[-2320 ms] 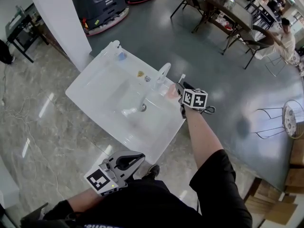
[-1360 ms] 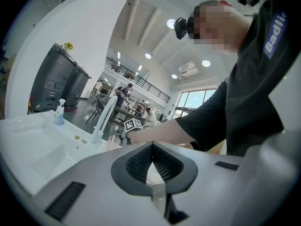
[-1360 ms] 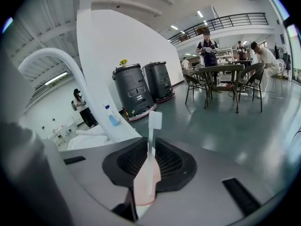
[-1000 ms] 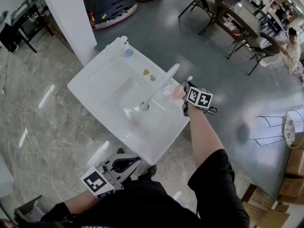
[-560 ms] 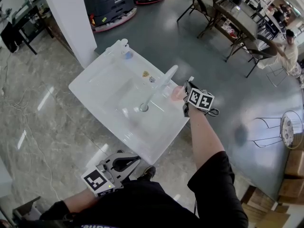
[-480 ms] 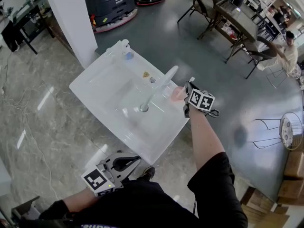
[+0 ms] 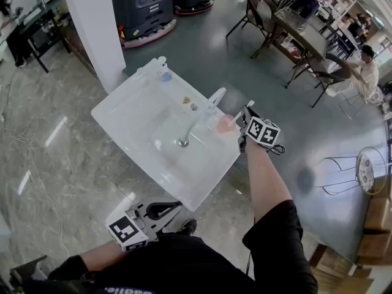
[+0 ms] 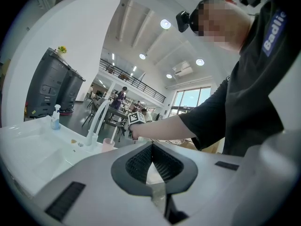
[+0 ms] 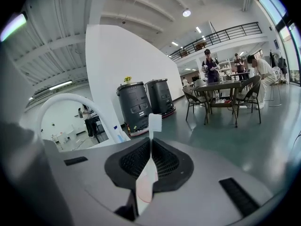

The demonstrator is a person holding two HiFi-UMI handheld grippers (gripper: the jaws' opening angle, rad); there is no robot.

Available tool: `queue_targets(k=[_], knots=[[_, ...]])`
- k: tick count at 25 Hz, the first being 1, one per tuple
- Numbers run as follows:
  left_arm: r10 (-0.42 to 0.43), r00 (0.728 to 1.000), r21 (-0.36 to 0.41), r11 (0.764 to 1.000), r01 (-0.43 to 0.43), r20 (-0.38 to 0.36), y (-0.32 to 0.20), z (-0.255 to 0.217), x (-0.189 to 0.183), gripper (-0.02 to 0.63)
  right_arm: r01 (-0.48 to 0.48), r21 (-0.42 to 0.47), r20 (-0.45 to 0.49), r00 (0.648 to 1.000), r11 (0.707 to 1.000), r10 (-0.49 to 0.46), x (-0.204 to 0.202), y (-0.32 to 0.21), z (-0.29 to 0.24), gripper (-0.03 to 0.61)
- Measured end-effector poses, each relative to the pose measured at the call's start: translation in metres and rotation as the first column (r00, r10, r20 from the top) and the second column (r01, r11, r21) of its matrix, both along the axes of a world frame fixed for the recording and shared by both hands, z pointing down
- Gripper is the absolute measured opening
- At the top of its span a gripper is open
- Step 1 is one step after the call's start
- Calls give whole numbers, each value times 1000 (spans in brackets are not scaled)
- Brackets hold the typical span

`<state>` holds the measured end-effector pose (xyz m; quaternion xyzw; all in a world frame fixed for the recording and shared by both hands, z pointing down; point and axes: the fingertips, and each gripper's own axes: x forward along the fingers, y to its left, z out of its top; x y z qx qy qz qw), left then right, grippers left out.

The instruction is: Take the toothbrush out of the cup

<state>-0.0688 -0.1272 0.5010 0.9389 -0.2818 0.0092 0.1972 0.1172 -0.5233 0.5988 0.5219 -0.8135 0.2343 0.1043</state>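
Note:
A white toothbrush [image 7: 248,106] stands upright between the jaws of my right gripper [image 7: 245,113], which is shut on its handle. In the right gripper view the toothbrush [image 9: 151,140] runs up through the pads, brush head on top. The pink cup [image 7: 225,125] stands on the white sink [image 7: 122,112] beside the tap [image 7: 211,100]. The brush's lower end is at or just above the cup's rim; I cannot tell which. In the left gripper view the cup [image 8: 108,144] and toothbrush [image 8: 115,133] show small. My left gripper [image 7: 160,211] hangs low by my body, shut and empty.
A soap bottle [image 7: 162,69] stands at the sink's far corner. A white pillar [image 7: 92,23] and dark machines [image 7: 144,5] lie behind the sink. A table with chairs [image 7: 306,35] and a seated person [image 7: 367,66] are at the upper right.
My right gripper has lifted upward with the toothbrush, drawing it up from the cup. The left gripper has stayed where it was.

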Motion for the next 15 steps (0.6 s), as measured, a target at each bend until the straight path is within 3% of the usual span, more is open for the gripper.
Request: queue_targets(k=[15], knots=[[17, 999, 37, 999, -16, -31, 12, -18, 13, -2, 71, 10, 31, 997, 997, -71, -1, 47, -13, 23]])
